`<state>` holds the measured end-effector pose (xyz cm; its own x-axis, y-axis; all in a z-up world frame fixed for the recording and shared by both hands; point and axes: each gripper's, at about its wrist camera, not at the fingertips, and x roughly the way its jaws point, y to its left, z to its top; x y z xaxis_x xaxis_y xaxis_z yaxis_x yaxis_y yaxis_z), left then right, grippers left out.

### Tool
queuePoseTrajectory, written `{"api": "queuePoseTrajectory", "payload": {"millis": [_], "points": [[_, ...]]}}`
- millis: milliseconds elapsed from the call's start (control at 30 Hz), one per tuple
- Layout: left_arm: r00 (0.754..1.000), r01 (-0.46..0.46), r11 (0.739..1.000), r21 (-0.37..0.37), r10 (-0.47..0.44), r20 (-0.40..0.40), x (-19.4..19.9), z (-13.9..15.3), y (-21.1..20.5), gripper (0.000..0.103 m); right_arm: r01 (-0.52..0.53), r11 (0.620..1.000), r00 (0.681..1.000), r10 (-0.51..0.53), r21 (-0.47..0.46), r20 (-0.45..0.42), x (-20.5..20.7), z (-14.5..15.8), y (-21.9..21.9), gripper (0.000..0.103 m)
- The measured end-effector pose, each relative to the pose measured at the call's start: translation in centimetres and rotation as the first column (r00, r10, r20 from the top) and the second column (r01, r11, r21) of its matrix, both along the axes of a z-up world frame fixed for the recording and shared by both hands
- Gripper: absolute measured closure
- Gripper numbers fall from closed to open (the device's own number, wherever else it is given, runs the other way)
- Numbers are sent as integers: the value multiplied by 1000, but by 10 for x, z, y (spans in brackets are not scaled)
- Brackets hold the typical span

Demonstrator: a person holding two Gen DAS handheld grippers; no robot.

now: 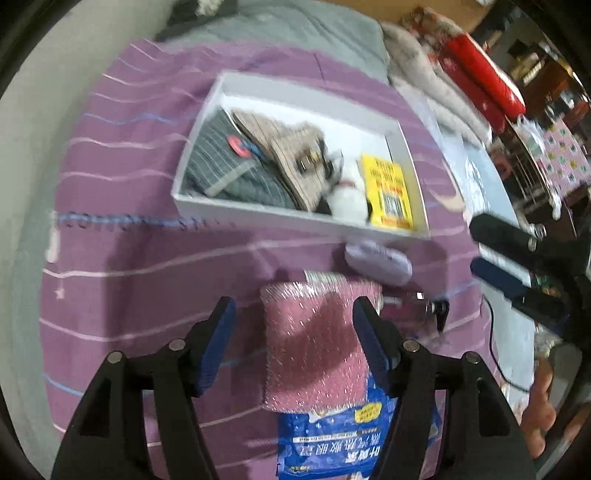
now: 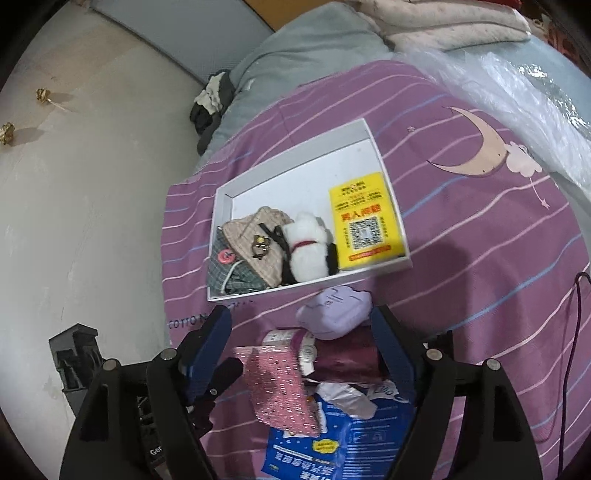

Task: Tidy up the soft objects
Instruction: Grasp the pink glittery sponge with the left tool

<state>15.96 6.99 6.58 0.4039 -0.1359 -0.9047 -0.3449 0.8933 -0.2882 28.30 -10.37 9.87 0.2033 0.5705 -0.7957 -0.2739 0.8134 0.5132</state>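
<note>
A white box [image 1: 258, 216] [image 2: 314, 162] lies on the purple striped bedcover. It holds a grey checked pouch [image 1: 236, 173] [image 2: 236, 277], a beige pouch [image 1: 291, 147] [image 2: 255, 236], a white plush toy [image 1: 349, 195] [image 2: 306, 247] and a yellow card [image 1: 388, 192] [image 2: 365, 218]. In front of the box lie a lilac pouch [image 1: 376, 260] [image 2: 332, 310], a pink glittery sponge [image 1: 314, 343] [image 2: 280, 391], a dark red bundle [image 2: 347, 358] and a blue packet [image 1: 332, 439] [image 2: 332, 443]. My left gripper [image 1: 295, 332] is open astride the sponge. My right gripper [image 2: 303, 332] [image 1: 495, 254] stands open over the pile.
The purple cover [image 1: 147, 295] [image 2: 480, 277] drapes over a bed with grey bedding [image 1: 295, 26] and clear plastic [image 2: 517, 92] behind. Pale floor [image 2: 74, 221] lies to the left, with a black object [image 2: 77, 354] on it. A thin cable [image 2: 572, 350] runs at the right.
</note>
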Motion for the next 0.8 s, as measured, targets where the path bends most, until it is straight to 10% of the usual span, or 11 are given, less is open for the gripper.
{"api": "queuePoseTrajectory", "payload": {"millis": [633,800], "points": [[969,192,979,-64,-199,-143,3,-34,-29,32,-5,999,999,3,-36,-45,9,-27,0,24],[961,232,972,-34,-235,-145,1,-32,-35,56,-21,999,998,19,-27,-62,9,-32,5,24]]}}
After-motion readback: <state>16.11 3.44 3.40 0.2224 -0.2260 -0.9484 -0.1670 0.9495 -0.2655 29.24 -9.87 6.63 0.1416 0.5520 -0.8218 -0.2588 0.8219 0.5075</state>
